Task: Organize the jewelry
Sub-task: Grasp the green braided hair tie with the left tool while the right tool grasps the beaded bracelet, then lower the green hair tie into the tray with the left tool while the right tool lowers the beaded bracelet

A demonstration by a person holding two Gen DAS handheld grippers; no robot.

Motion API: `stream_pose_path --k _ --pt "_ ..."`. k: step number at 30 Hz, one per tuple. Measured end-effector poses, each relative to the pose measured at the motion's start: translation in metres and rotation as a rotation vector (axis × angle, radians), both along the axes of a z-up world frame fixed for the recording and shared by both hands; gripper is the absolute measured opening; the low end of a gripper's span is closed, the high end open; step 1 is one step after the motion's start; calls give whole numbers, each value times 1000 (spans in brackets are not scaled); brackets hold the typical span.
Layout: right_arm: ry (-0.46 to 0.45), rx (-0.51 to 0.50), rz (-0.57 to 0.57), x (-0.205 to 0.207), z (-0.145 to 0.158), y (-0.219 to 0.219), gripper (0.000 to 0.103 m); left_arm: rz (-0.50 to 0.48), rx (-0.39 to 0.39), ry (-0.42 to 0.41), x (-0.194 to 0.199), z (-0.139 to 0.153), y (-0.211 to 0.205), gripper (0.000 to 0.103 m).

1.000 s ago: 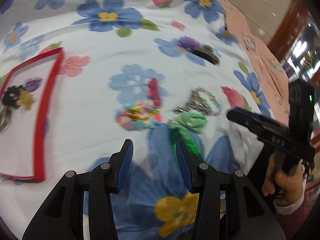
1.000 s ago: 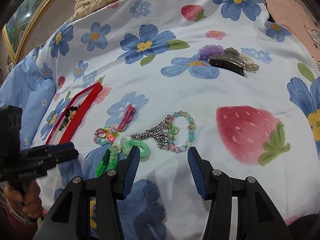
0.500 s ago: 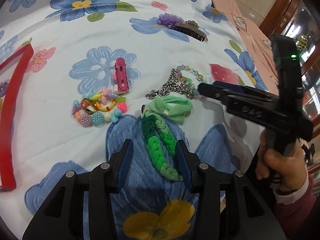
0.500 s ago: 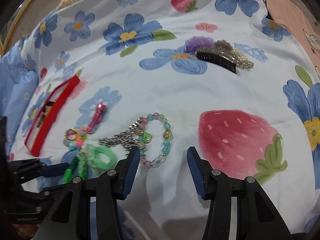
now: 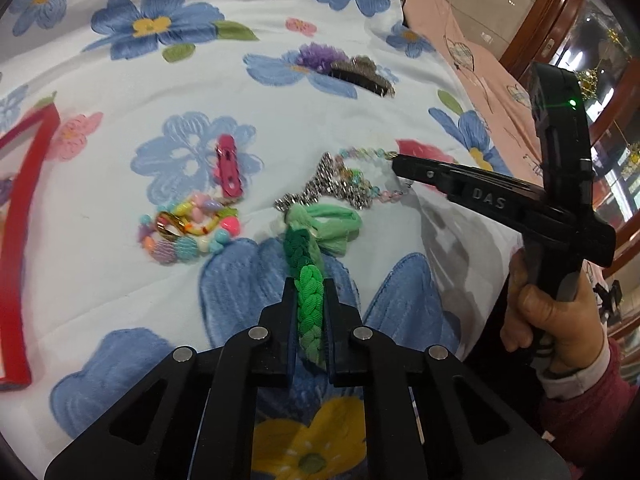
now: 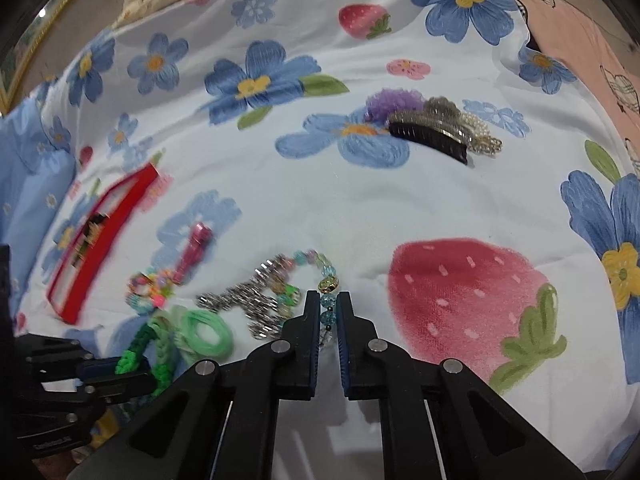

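Jewelry lies on a floral sheet (image 5: pixel 120 184). Nearest, the left gripper (image 5: pixel 307 296) has its jaws clamped on a green braid (image 5: pixel 309 292); the right gripper (image 6: pixel 329 304) has pinched a bead bracelet (image 6: pixel 326 280). Just beyond sit a silver chain (image 6: pixel 244 300), a mint scrunchie (image 5: pixel 334 226), a colourful bead heap (image 5: pixel 188 228) and a pink clip (image 5: pixel 228 164). Farther left is a red tray (image 6: pixel 108 232); farthest, a dark hair claw (image 6: pixel 432 134).

braided band (image 5: pixel 308 292) lying between left gripper (image 5: pixel 307 284) fingers | tray (image 5: pixel 24 216) sitting far left | hair clip (image 5: pixel 228 168) lying ahead-left | bead bracelet (image 6: pixel 326 300) lying between right gripper (image 6: pixel 325 300) fingers
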State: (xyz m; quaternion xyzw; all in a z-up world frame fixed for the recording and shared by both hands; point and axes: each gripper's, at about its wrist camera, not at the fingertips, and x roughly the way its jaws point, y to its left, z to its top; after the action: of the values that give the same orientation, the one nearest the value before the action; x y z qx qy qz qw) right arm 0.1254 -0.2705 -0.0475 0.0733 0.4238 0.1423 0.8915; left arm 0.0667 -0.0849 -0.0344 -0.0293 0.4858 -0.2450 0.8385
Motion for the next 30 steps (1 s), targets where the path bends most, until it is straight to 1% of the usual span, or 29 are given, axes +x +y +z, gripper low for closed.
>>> stream_pose_path --k 8,13,23,30 --pt "-83 55 32 -7 39 11 7 72 -33 -65 -3 29 34 9" --pt "-122 79 77 -12 60 30 8 137 -48 -92 -6 40 63 9" --pt "-139 113 201 -13 76 86 8 284 -65 -116 -14 50 129 9" --pt "-139 131 309 -14 81 138 8 380 -67 -121 -21 50 174 9"
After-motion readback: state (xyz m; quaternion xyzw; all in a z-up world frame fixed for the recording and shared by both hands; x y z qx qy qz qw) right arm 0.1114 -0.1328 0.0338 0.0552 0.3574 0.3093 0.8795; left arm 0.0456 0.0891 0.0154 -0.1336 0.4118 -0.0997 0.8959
